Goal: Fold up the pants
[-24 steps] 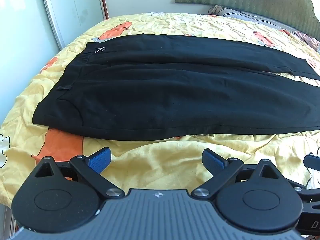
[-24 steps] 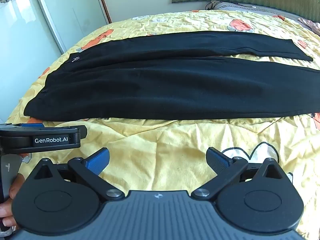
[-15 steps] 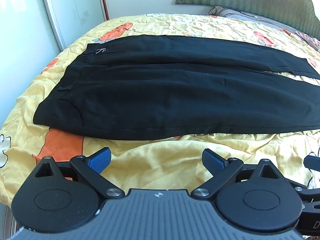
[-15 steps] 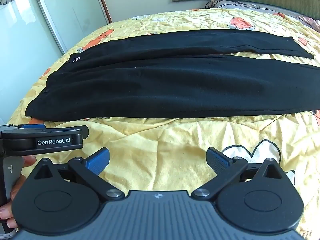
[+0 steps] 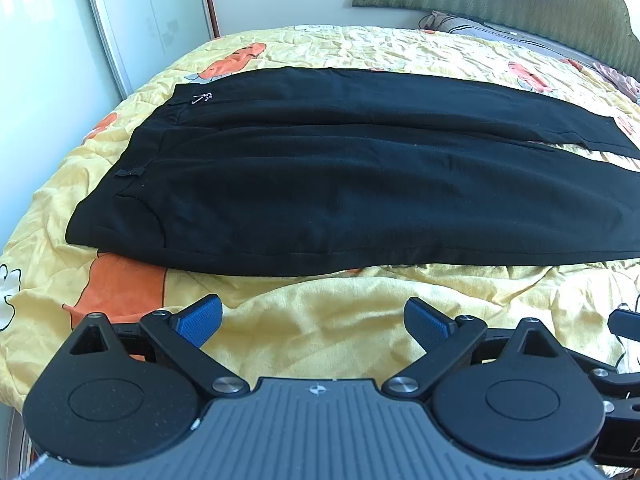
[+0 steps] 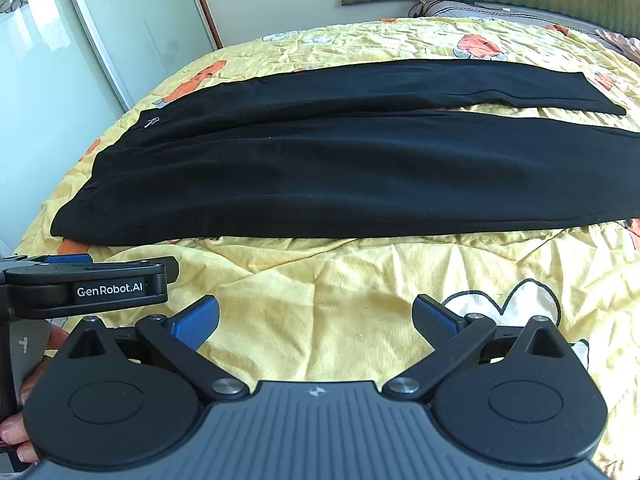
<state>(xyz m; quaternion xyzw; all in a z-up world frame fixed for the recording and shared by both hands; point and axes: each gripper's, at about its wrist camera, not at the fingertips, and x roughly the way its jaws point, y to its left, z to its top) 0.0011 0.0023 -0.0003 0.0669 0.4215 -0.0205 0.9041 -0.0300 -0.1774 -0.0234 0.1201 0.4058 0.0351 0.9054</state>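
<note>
We hold left tongs (image 5: 312, 320) spread wide, released, nothing between blue pads, hovering over yellow bedspread (image 5: 320, 320) just short of pants (image 5: 340, 192). Right tongs (image 6: 316, 322) same: fully apart, empty, touching nothing. We count one pair black pants, two legs, flat across bed, waistband toward wardrobe door (image 6: 52, 80). Only right view shows left tongs' side body (image 6: 92, 286) and hand (image 6: 24, 412); only left view shows belt loop (image 5: 130, 172).

Black matt cloth pants (image 5: 340, 184) lie ahead of the tools on a crinkled yellow cotton bedspread (image 5: 340, 320). Each matt black plastic gripper has ribbed blue rubbery pads (image 6: 196, 322) and shiny metal pivot screws (image 6: 228, 385).
</note>
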